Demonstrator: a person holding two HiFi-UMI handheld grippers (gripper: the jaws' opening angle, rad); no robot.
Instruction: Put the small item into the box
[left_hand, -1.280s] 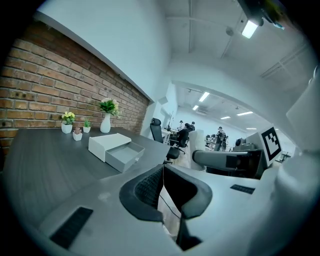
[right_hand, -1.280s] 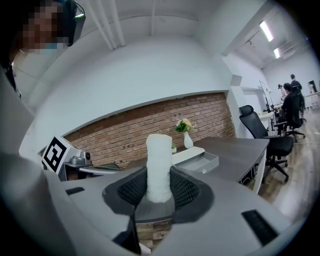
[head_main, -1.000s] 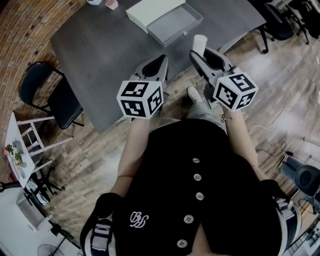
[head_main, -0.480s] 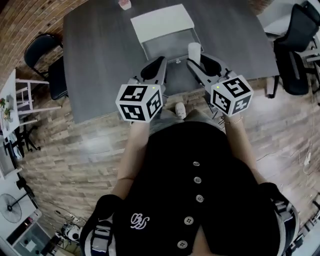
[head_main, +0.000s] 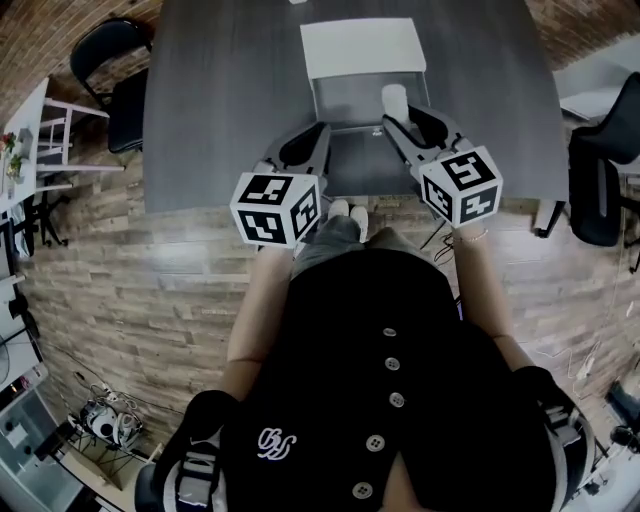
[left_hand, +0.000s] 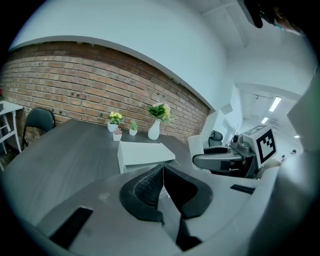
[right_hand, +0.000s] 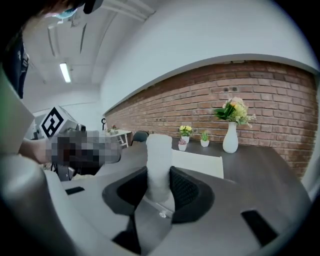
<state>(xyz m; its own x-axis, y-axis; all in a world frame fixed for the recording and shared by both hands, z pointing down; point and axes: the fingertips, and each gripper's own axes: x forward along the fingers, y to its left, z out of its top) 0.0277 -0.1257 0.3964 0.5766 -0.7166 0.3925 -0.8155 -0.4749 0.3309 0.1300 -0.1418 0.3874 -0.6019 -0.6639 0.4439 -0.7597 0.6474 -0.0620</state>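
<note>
The right gripper grips the small white soft cylinder near the open grey box (release remains, I judge). The left gripper is closed on nothing.

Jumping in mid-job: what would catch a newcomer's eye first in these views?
First, the white cylinder clamped upright in the right gripper, which in the head view overlaps the open white box on the grey table. Then the left gripper beside it, jaws shut on nothing.

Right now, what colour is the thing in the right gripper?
The small cylinder is white, clearest in the right gripper view.
</note>
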